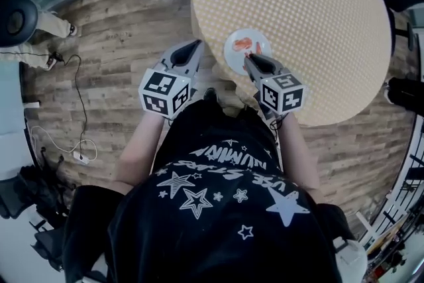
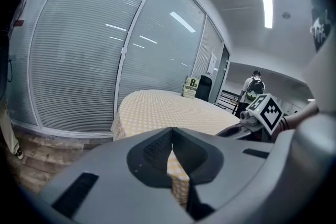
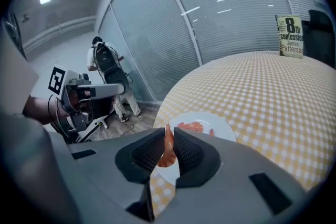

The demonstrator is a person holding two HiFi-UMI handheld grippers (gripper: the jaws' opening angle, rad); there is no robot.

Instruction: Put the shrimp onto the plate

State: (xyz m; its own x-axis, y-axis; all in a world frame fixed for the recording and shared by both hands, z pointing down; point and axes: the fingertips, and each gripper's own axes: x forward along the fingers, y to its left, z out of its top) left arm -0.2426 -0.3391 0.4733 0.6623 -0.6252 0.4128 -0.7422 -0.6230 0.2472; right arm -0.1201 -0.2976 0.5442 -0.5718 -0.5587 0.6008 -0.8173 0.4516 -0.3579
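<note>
Here's the right gripper [image 3: 168,134] clamped on a shrimp [image 3: 167,157] over the near rim of the white plate [image 3: 223,131], lower centre, where a second shrimp [image 3: 190,126] lies, so seemingly only the drop remains, the left gripper [image 2: 171,136] pinched together on nothing, and the book [image 3: 290,36] upper right reads "8th Confession, James Patterson"

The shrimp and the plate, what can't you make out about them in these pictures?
- Plated shrimp count: in the right gripper view, the right gripper covers the near side of the plate; in the head view, they are too small.
- Held shrimp: in the head view, it is hidden under the gripper's tip.
- Whether it touches the plate: neither view shows the gap.
</note>
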